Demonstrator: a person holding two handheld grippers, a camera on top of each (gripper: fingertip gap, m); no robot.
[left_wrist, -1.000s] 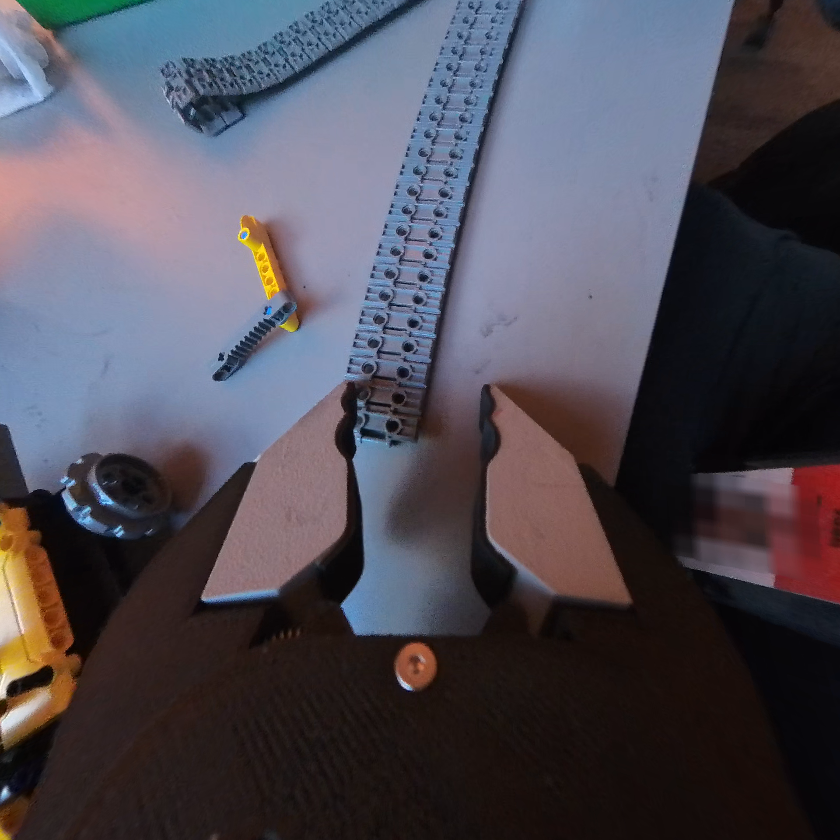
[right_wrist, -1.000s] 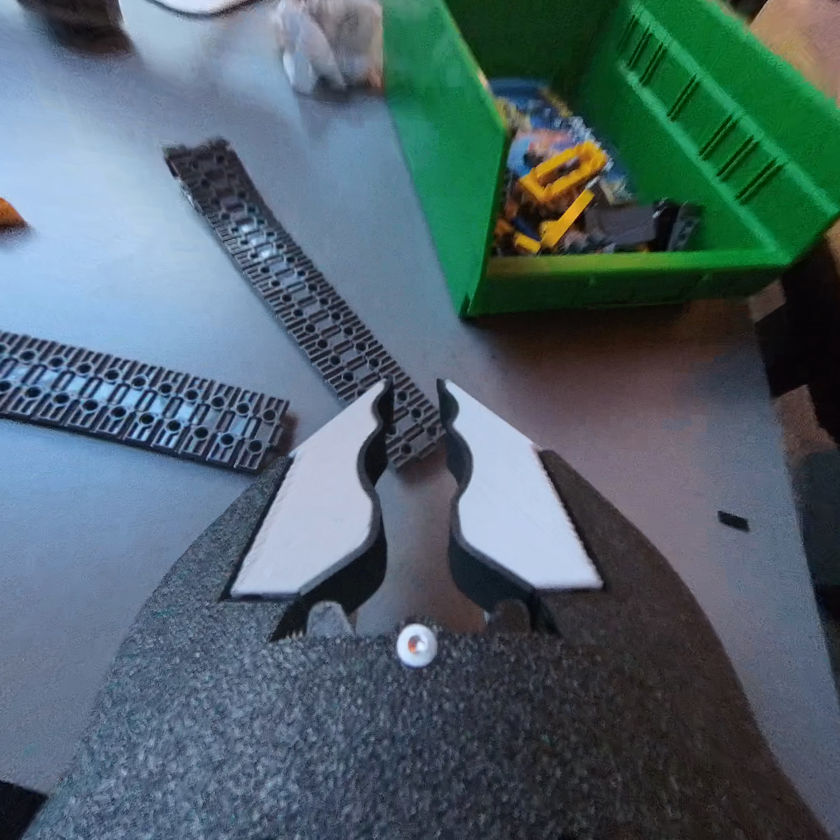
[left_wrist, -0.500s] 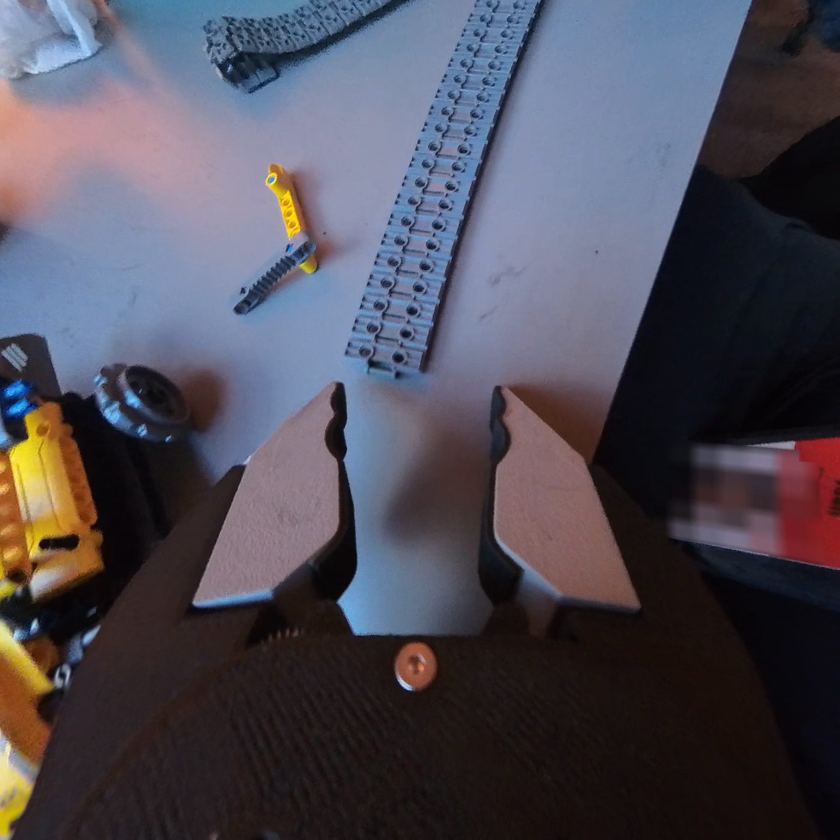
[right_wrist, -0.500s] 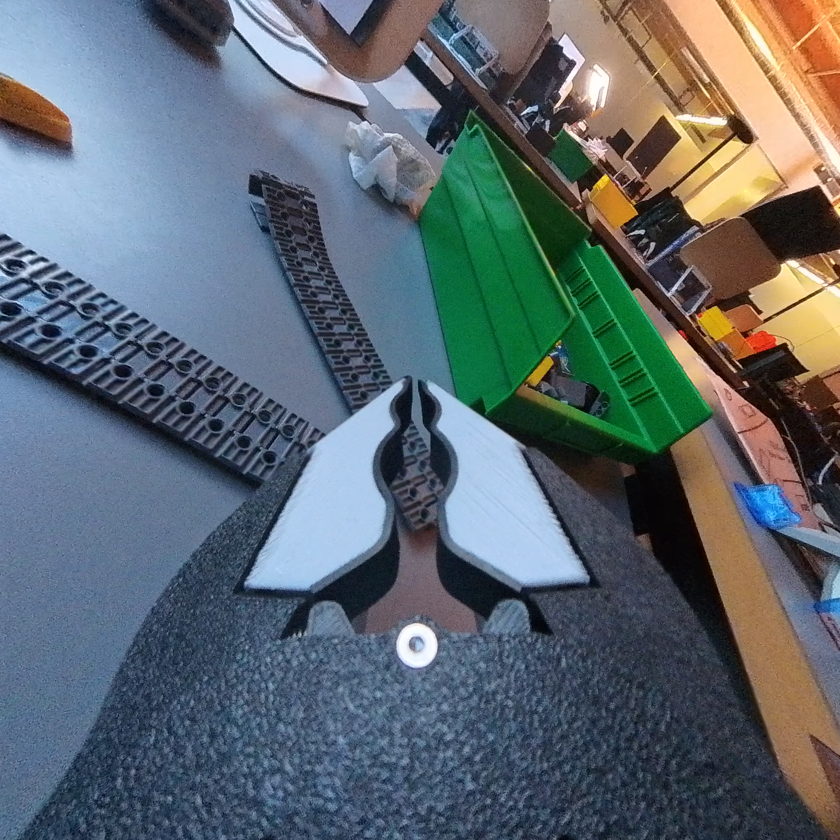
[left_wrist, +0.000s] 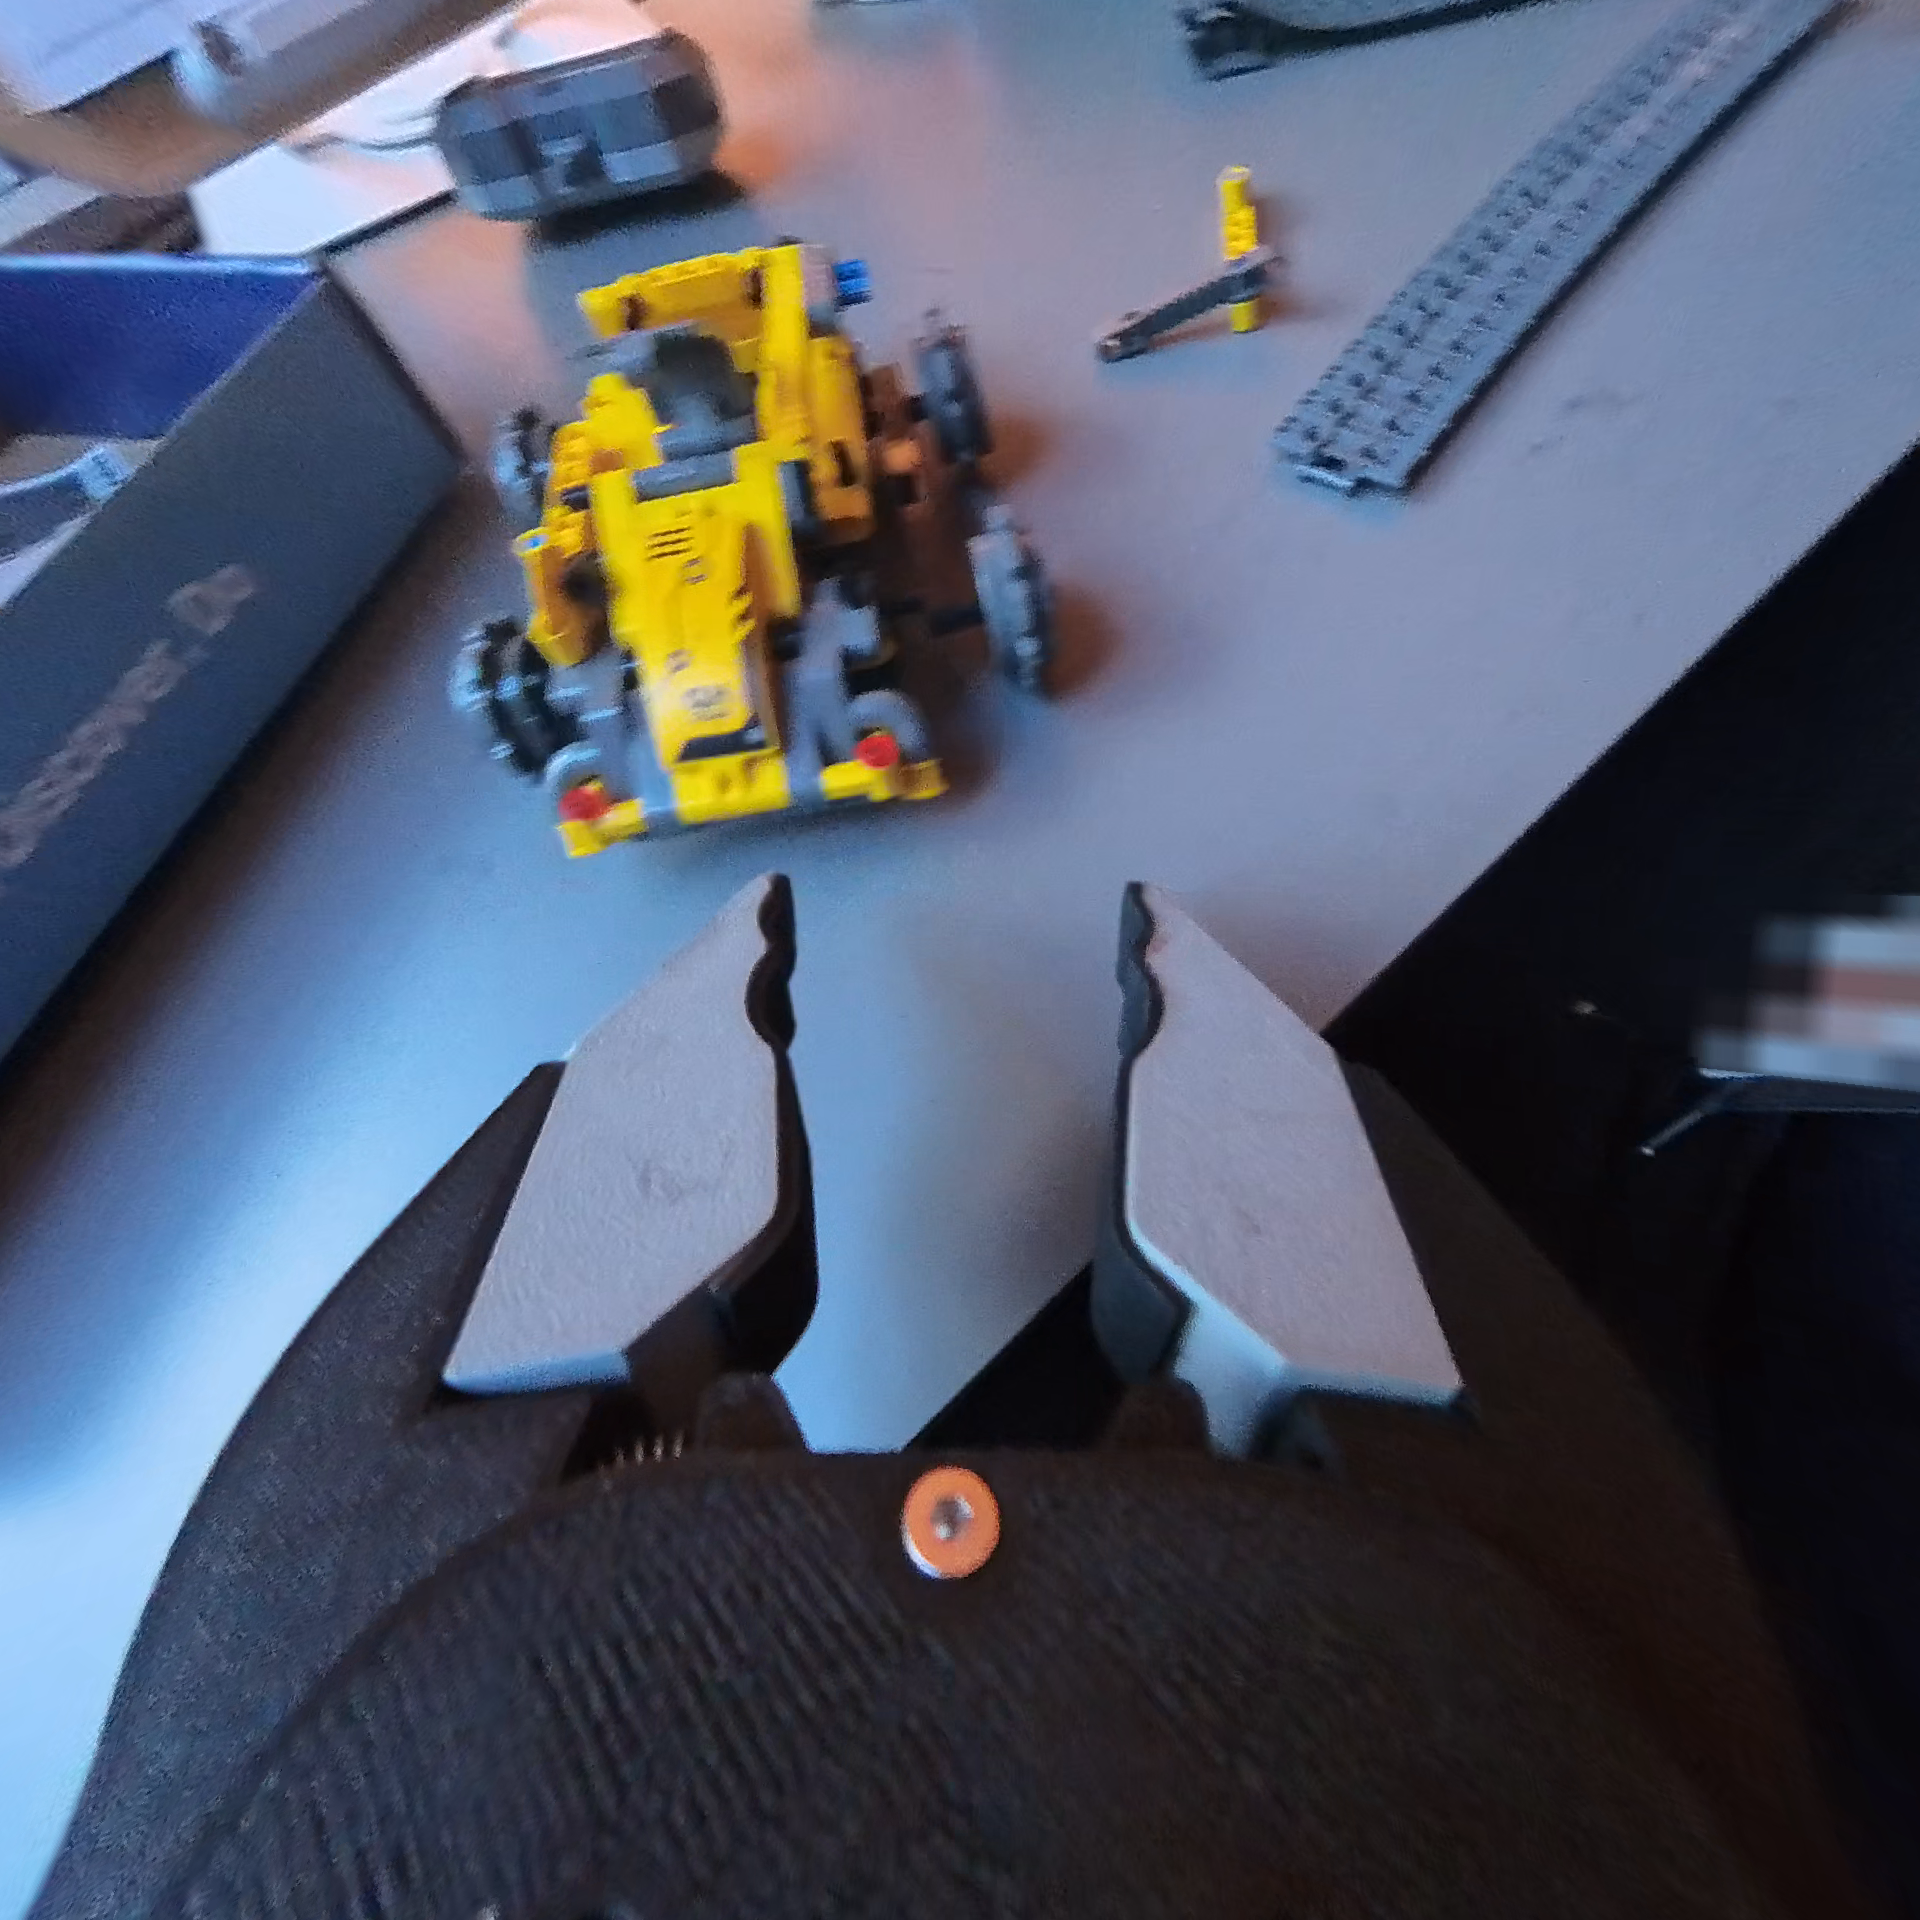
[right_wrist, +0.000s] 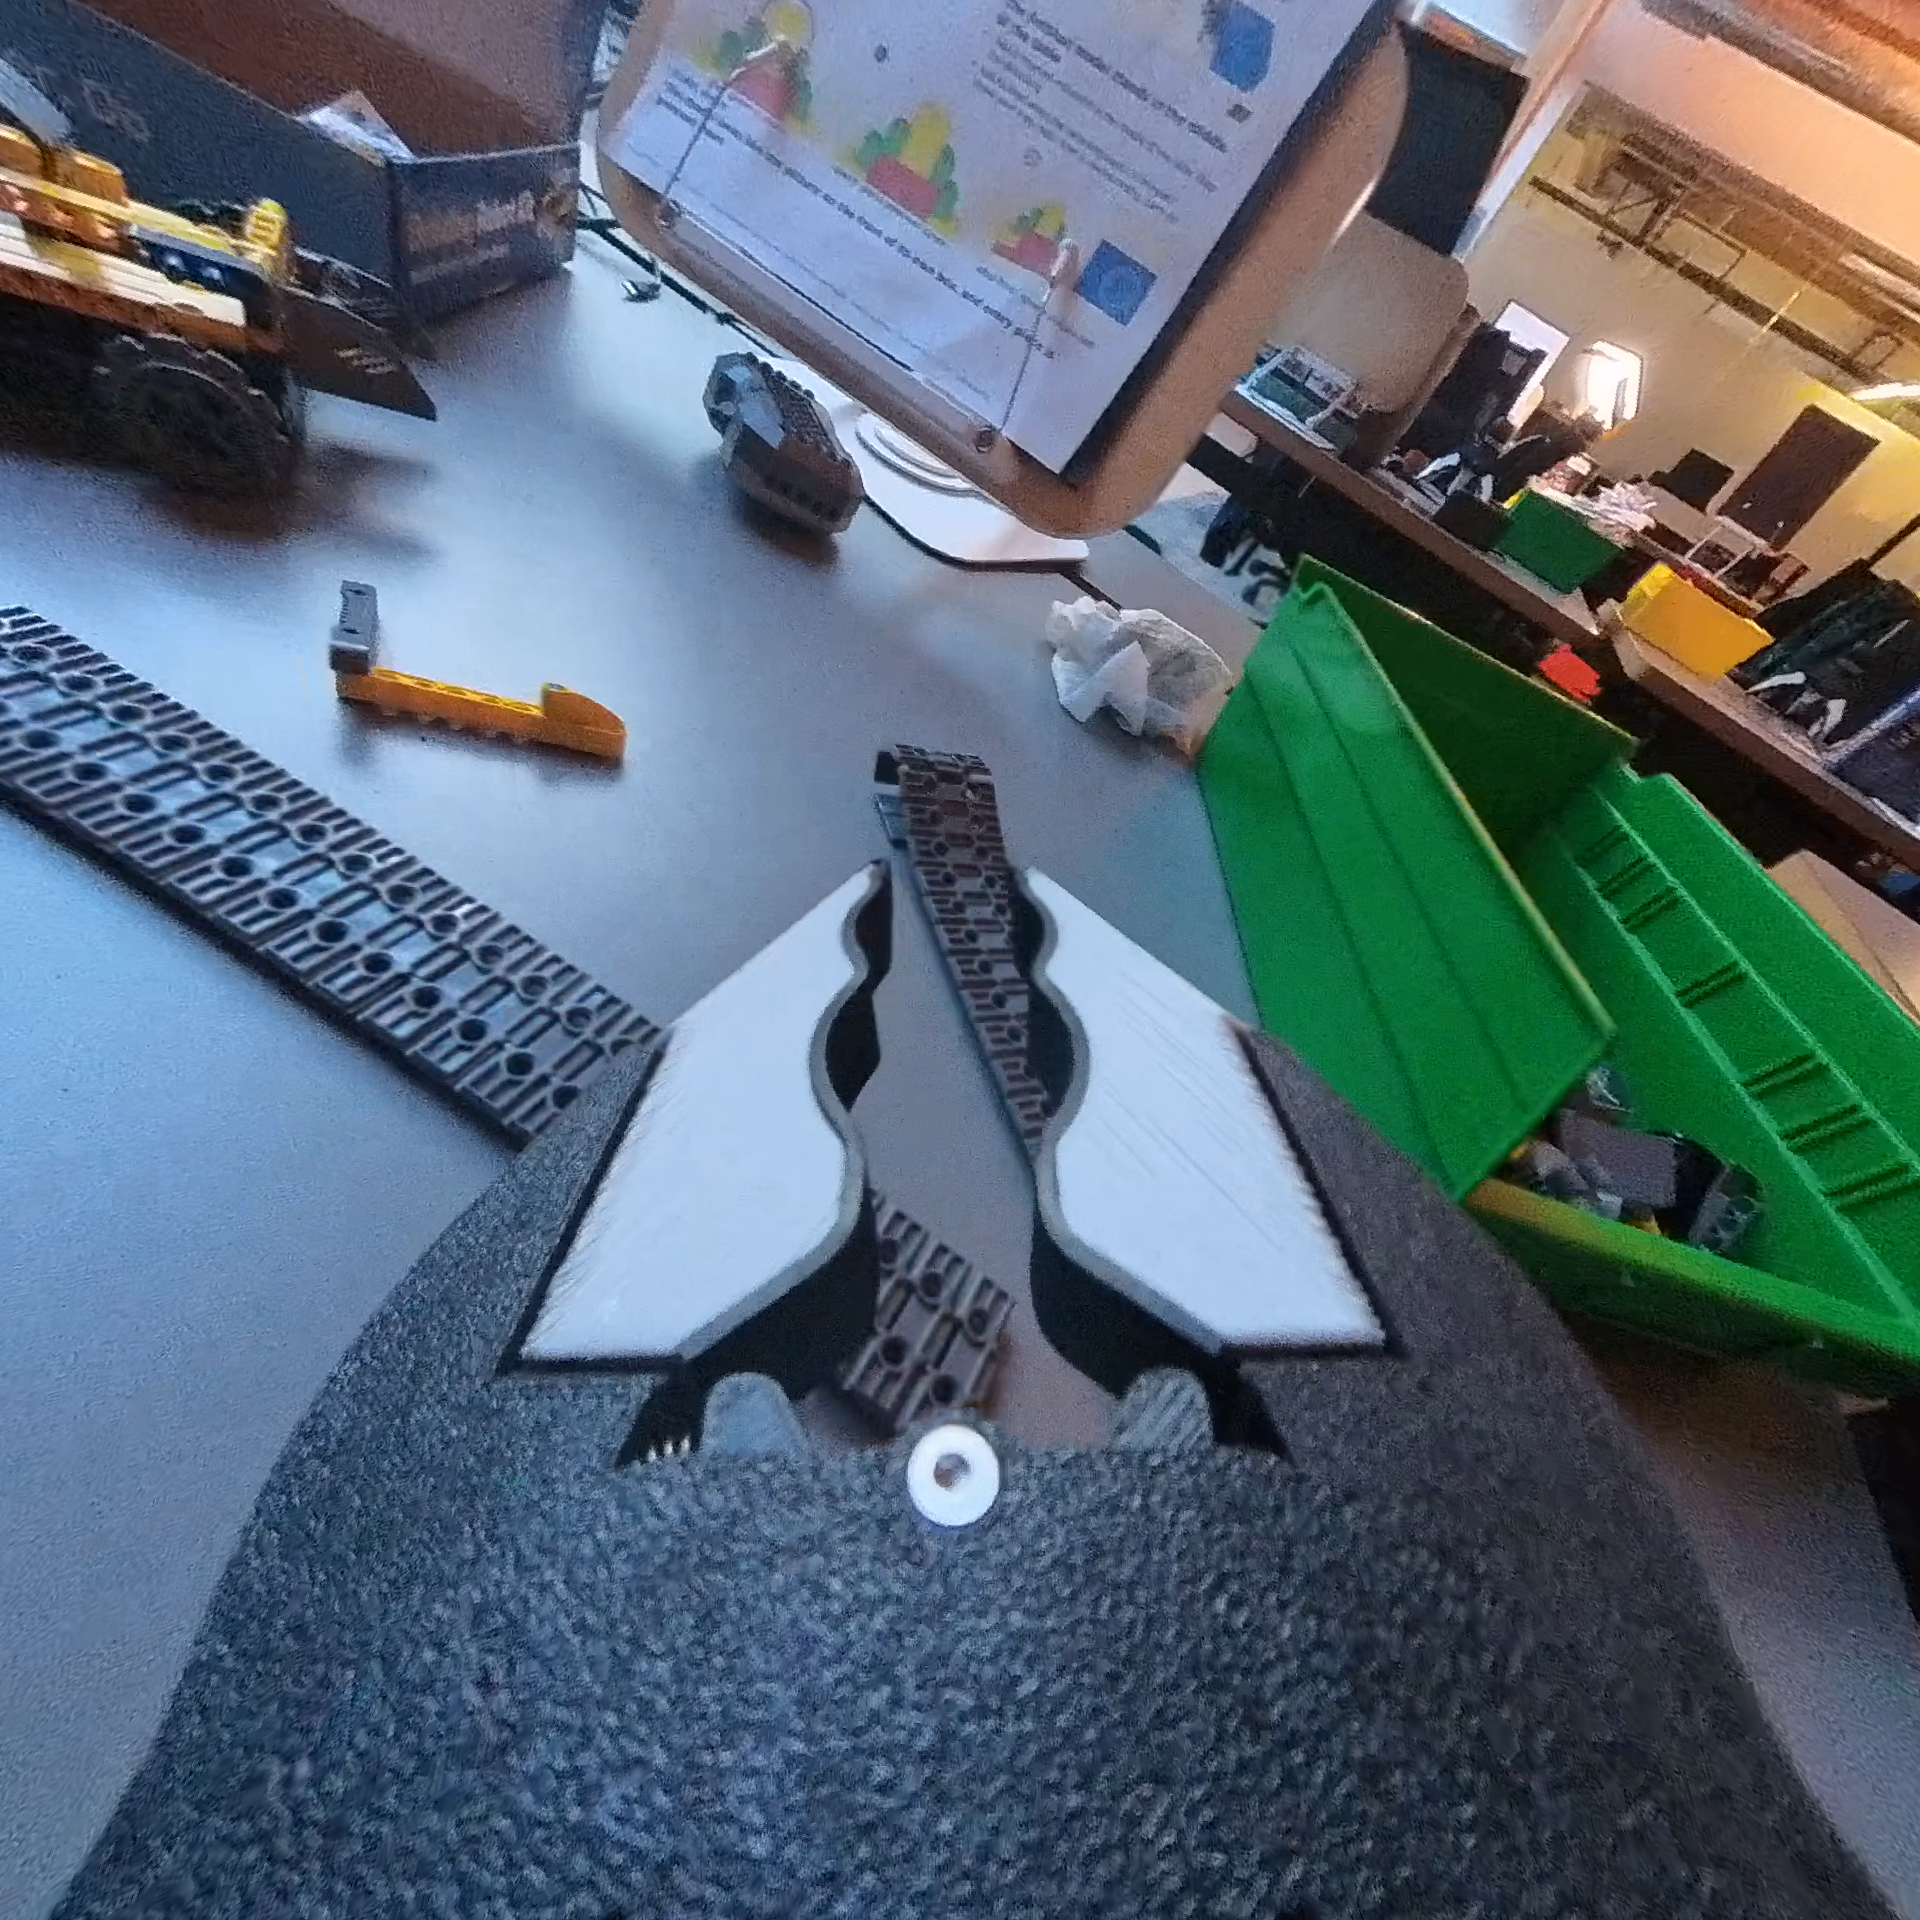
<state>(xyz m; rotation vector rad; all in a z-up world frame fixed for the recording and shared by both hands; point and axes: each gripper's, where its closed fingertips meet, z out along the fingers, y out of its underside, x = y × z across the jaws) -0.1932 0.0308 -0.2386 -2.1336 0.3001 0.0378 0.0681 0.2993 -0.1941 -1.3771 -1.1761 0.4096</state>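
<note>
Your right gripper (right_wrist: 956, 894) has its jaws parted, and a dark track strip (right_wrist: 971, 935) runs between them, lying against the right finger; whether it is actually pinched you cannot tell. The strip's near end is cut off by the gripper body. Just right of it sits the green bin (right_wrist: 1455, 935). Your left gripper (left_wrist: 956, 914) hangs wide apart and empty, above the table (left_wrist: 1195, 727), pointing toward the yellow vehicle (left_wrist: 717, 582) (blurred).
</note>
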